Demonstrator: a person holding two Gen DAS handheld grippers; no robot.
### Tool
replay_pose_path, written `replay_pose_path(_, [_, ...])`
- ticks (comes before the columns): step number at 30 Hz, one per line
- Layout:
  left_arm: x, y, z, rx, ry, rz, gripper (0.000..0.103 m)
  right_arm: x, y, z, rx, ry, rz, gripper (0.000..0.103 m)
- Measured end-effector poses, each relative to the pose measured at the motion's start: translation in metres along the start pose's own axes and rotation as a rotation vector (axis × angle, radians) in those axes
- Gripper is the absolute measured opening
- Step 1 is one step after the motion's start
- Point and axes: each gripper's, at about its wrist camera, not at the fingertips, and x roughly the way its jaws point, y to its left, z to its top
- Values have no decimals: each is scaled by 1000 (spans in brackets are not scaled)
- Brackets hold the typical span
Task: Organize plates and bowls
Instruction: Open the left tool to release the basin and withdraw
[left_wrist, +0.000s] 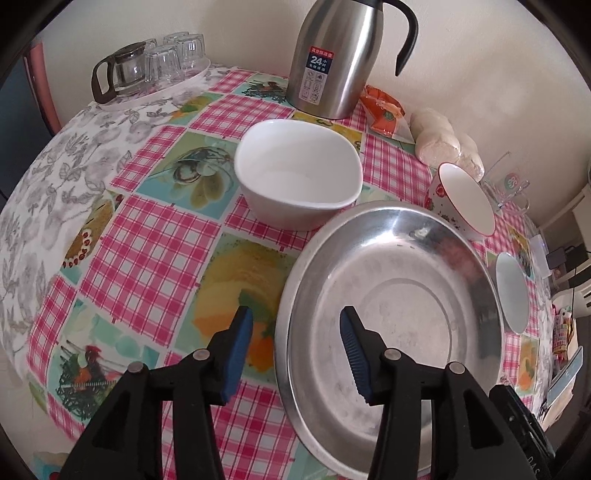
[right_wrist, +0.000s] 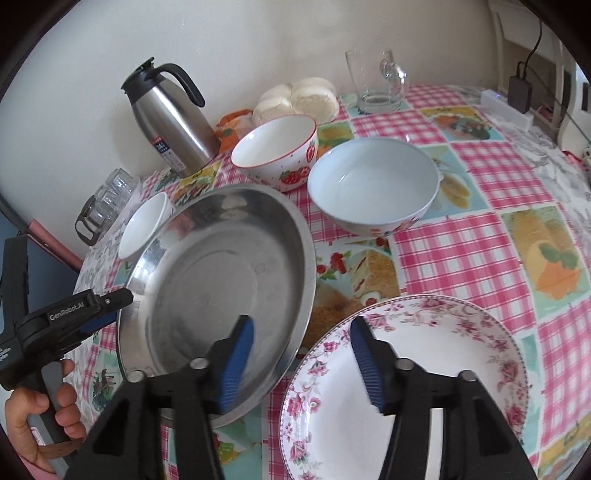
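Note:
A steel plate (left_wrist: 391, 295) lies on the checked tablecloth. My left gripper (left_wrist: 295, 332) stands open over its left rim, one pad above the cloth and one above the plate, touching nothing. Beyond it sit a white square bowl (left_wrist: 295, 173), a strawberry bowl (left_wrist: 465, 199) and a pale blue bowl (left_wrist: 511, 291). In the right wrist view my right gripper (right_wrist: 301, 343) is open and holds nothing. It hangs between the steel plate (right_wrist: 221, 280) and a floral plate (right_wrist: 424, 369). The strawberry bowl (right_wrist: 275, 151), pale blue bowl (right_wrist: 373, 184) and white bowl (right_wrist: 146, 225) stand behind. The left gripper (right_wrist: 114, 310) shows at the steel plate's far rim, held by a hand (right_wrist: 44, 413).
A steel thermos jug (left_wrist: 340, 59) stands at the back by the wall. A tray with a glass teapot and tumblers (left_wrist: 147, 70) fills the back left corner. A bag of buns (right_wrist: 299, 99), an orange packet (left_wrist: 384, 110), a glass mug (right_wrist: 376, 81) and a power strip (right_wrist: 509, 110) line the far side.

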Motion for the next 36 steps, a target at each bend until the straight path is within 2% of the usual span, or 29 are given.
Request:
replay_pose_path(1, [0, -1, -1, 5, 3, 1, 51, -1, 0, 0, -1, -2, -4, 61])
replay_pose_path(2, [0, -2, -3, 14, 5, 4, 59, -2, 1, -1, -1, -4, -8, 64])
replay_pose_path(3, [-1, -3, -4, 19, 6, 8, 72, -2, 2, -2, -4, -5, -12, 66])
replay_pose_path(4, [-2, -4, -6, 27, 5, 14, 77, -2, 2, -3, -9, -7, -18, 68])
replay_pose_path(8, [-3, -7, -9, 47, 1, 28, 80, -4, 6, -6, -33, -10, -27, 80])
replay_pose_path(11, [-4, -7, -11, 54, -7, 42, 89, -6, 7, -8, -48, -16, -35, 91])
replay_pose_path(16, [-11, -7, -13, 60, -44, 48, 91, -9, 6, -9, -57, -25, -42, 103])
replay_pose_path(20, [-17, -9, -13, 64, -77, 35, 100, -13, 0, -9, -48, -36, -42, 103])
replay_pose_path(27, [-36, -25, -15, 124, -189, -18, 100, -25, -14, -7, -21, -72, -84, 103])
replay_pose_path(31, [-55, -41, -19, 190, -274, -83, 100, -35, -25, -5, -25, -124, -85, 103])
replay_pose_path(36, [-74, -63, -25, 256, -316, -158, 100, -48, -48, -3, 5, -143, -82, 103])
